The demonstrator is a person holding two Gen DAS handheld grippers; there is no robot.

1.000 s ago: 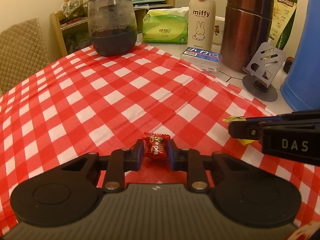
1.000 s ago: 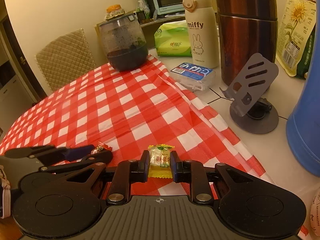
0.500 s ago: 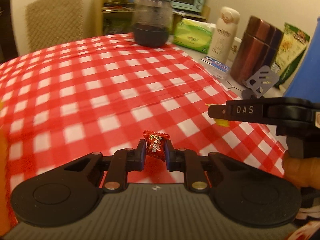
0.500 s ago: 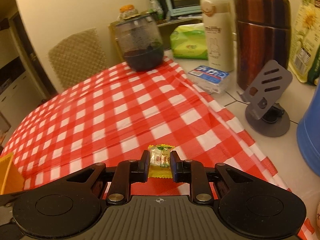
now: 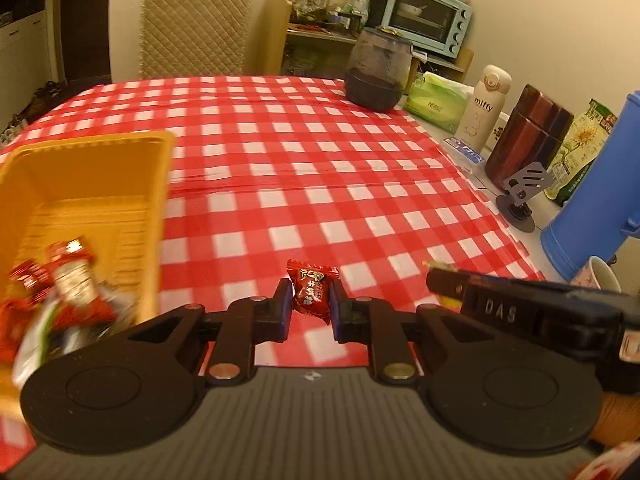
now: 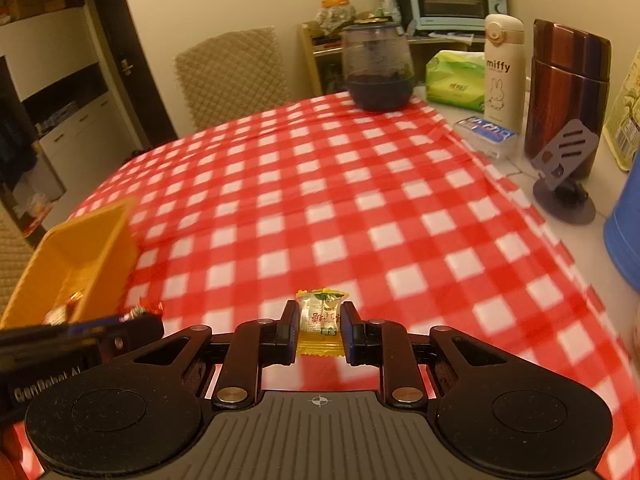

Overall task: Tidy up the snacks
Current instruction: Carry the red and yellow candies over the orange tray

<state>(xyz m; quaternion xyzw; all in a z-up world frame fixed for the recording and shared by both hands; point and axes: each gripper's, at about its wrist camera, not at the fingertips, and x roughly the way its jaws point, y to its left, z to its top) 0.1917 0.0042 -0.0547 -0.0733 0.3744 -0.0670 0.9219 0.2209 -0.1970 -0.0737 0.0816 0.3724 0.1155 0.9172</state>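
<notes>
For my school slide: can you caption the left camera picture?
Left tongs pinch a red candy beside the yellow snack bin.

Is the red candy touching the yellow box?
Apart. The left wrist view shows the red candy pinched in the left gripper, checkered cloth between it and the yellow box.

Tablecloth [image 5: 320, 168]: red-and-white check
Bin [image 5: 80, 184]: yellow
Left candy [image 5: 312, 294]: red wrapper
Right candy [image 6: 322, 320]: clear-and-yellow wrapper
Jug [image 5: 592, 200]: blue
Flask [image 6: 566, 96]: dark red

Warm dim light, fisheye bending, blurred edges
</notes>
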